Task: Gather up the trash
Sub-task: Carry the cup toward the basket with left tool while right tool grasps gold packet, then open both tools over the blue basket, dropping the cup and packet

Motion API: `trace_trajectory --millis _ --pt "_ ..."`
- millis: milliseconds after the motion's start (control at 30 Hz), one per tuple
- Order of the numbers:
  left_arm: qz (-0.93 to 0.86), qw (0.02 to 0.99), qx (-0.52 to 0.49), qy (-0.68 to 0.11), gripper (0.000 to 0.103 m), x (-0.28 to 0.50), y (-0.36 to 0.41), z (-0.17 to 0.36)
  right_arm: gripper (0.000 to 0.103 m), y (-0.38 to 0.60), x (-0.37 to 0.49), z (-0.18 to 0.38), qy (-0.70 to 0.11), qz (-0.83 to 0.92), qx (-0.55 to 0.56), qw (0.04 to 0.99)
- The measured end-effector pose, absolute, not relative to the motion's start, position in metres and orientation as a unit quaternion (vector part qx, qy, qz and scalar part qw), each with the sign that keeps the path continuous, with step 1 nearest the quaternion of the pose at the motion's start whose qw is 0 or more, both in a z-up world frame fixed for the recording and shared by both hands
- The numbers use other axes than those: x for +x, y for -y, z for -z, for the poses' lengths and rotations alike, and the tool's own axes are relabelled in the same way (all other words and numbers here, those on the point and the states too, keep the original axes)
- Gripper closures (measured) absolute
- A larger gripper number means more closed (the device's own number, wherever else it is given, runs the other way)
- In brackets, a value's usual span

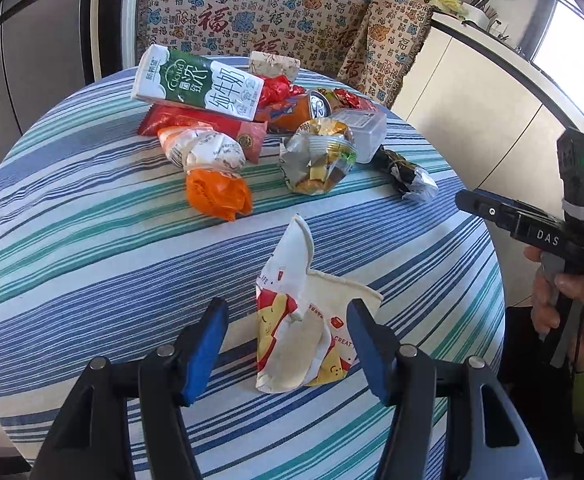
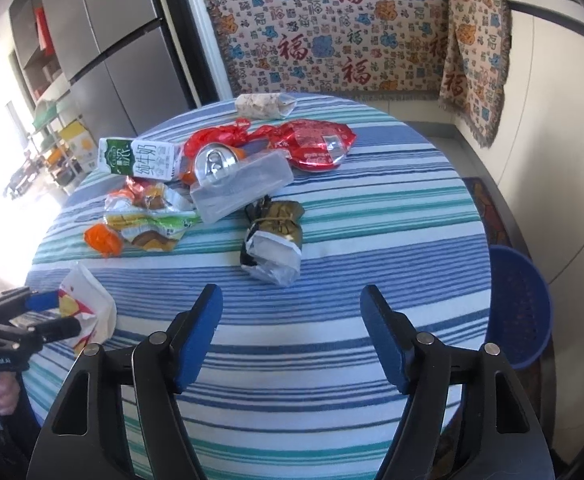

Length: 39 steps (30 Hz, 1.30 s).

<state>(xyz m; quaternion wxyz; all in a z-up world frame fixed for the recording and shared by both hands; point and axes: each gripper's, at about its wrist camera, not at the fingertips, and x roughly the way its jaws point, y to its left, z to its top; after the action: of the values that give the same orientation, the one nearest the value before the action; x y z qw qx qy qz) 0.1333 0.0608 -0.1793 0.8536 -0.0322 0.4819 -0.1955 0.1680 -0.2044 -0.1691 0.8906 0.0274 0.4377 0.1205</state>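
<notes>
left gripper (image 1: pixel 287 336) spread wide astride crushed paper cup (image 1: pixel 300 332), pads clear, likely lined up for a pinch | right gripper (image 2: pixel 292 332) apart, empty, over bare striped tablecloth (image 2: pixel 372 240) | remaining trash heaped mid-table | blue basket (image 2: pixel 520 304) beside table edge, probably the bin | patterned throw behind

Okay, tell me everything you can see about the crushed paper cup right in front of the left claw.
The crushed paper cup looks like thin cream paper printed with red and yellow cartoon graphics and some lettering. It is flattened and torn, one pointed flap sticking up, the rolled rim bent out of round. It lies on the striped tablecloth near the table's edge, apart from the main trash pile. It sits between the blue pads of the open left claw, which do not press on it.
</notes>
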Motion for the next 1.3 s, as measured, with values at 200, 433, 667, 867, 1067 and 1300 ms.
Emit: trace_trajectory --millis 200,433,667,867,1067,1300 --pt "0.192 0.855 -0.034 -0.481 0.09 0.132 -0.052 0.18 0.027 0.176 0.22 0.183 -0.486 -0.145 -0.007 0.862" --pt "0.169 0.869 -0.042 -0.463 0.093 0.117 -0.048 0.164 0.062 0.179 0.225 0.184 -0.52 -0.152 -0.022 0.84" --pt "0.191 0.875 -0.055 -0.441 0.093 0.119 -0.015 0.133 0.064 0.235 0.187 0.153 -0.495 -0.174 0.026 0.851" --pt "0.23 0.87 -0.051 -0.433 0.093 0.143 0.053 0.11 0.064 0.318 0.177 0.127 -0.465 -0.142 0.095 0.869" --pt "0.296 0.854 -0.036 -0.427 0.093 0.181 0.158 0.093 0.064 0.42 0.183 0.12 -0.448 -0.057 0.128 0.883" --pt "0.358 0.824 -0.01 -0.439 0.093 0.226 0.291 0.105 0.064 0.511 0.203 0.138 -0.459 0.009 0.159 0.874"
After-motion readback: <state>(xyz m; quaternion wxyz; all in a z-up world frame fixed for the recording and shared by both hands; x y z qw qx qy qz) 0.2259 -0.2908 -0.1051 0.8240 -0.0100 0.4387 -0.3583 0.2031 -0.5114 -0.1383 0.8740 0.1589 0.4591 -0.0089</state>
